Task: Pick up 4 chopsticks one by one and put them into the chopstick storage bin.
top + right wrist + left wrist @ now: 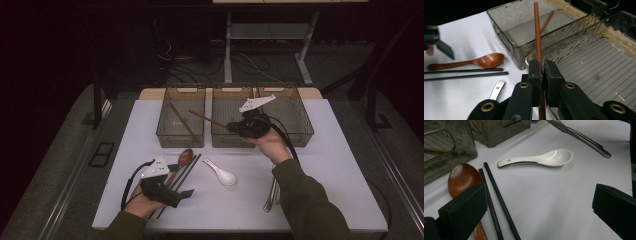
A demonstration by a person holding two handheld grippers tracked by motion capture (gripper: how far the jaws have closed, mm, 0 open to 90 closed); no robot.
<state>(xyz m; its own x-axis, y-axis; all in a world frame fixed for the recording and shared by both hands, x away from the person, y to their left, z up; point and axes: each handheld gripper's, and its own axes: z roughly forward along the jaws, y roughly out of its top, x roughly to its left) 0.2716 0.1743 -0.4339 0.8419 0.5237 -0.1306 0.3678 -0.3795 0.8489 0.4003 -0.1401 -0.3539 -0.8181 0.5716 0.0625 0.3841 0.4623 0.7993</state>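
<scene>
My right gripper (pixel 232 126) (pixel 542 67) is shut on a reddish-brown chopstick (pixel 207 118) (pixel 537 37), held above the front of the middle bin (pixel 231 90). The stick's free end points toward the left bin (pixel 180 141) (pixel 506 32), where a matching brown chopstick (pixel 181 120) (pixel 547 21) lies. At the table's front left my left gripper (pixel 184 193) (pixel 536 195) rests open with nothing between its jaws. Beside it lie a wooden spoon (pixel 185 156) (pixel 461 177) (pixel 486 60) and two black chopsticks (pixel 183 174) (pixel 499 202) (pixel 466 71).
A white ceramic spoon (pixel 222 174) (pixel 549 157) lies mid-table. Metal cutlery (pixel 271 192) (pixel 584 138) lies under my right forearm. A third bin (pixel 300 120) stands at the back right. The three bins line the far edge of the white table (pixel 330 155).
</scene>
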